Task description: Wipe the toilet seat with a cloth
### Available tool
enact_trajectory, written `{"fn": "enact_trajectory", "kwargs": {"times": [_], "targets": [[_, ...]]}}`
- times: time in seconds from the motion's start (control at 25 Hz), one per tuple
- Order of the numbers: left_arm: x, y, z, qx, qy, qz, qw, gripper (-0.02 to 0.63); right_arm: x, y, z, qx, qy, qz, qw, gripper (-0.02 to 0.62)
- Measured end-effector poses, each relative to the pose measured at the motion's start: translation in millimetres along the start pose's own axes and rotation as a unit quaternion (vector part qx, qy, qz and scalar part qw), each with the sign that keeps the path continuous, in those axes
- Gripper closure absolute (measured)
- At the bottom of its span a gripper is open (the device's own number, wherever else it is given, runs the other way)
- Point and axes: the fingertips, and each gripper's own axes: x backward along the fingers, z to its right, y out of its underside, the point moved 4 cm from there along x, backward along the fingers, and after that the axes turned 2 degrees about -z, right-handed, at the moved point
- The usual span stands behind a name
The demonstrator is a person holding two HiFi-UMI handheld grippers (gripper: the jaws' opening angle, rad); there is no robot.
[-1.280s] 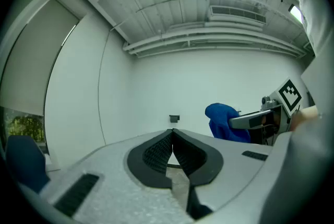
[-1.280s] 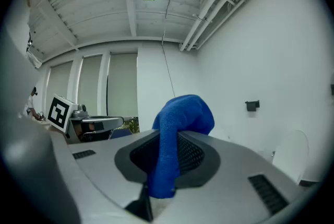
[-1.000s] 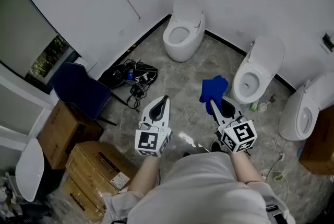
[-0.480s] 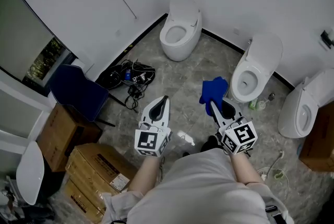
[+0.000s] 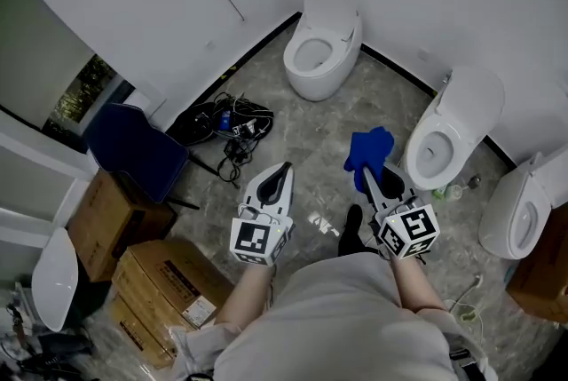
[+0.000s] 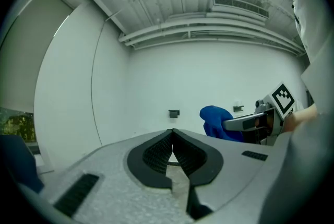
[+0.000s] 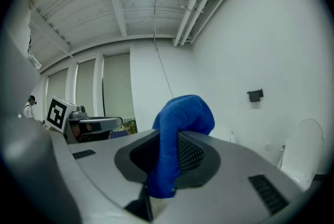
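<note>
Bathroom floor, mid-task: my right gripper fingers clamp blue terry cloth, which bunches above fingertips. Left gripper fingers pressed together, nothing between. White ceramic toilet near, right of cloth-holding fingers.

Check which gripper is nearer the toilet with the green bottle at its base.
Right. The right gripper, jaws shut on the blue cloth, sits just left of that toilet in the head view; the left gripper, shut and empty, is farther left.
</note>
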Motion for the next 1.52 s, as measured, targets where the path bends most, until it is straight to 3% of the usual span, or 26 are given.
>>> {"fn": "enact_trajectory", "kwargs": {"times": [0.16,0.4,0.64,0.84,1.24,1.52], "targets": [[-63.6,-7.1,-16.7,0.0,-0.014,-0.002,0.9999,0.598,-45.7,-16.1,54.3,0.009,-0.014,-0.004,1.0,0.54],[-158.4,-18.6,-33.0,0.042,-0.044,-0.008,0.9981,0.598,-99.6,-39.4,134.1,-0.001,-0.049,-0.001,0.999,0.54],[-226.4,-26.5,-40.9,0.023,-0.034,-0.028,0.9988,0.598,-135.2,-57.4,188.4,-0.008,-0.048,0.021,0.999,0.54],[-273.1,-22.5,-66.7,0.052,-0.025,-0.024,0.998,0.598,-174.0,-54.3,215.5,-0.016,-0.046,0.016,0.999,0.54],[-412.4,5.4,-193.0,0.048,0.006,-0.028,0.9984,0.598,-324.5,-43.8,281.2,-0.005,-0.012,-0.015,1.0,0.54],[-527.2,15.5,-298.1,0.046,0.067,-0.039,0.9959,0.598,-458.0,-48.0,334.4,0.002,0.015,-0.042,0.999,0.54]]}}
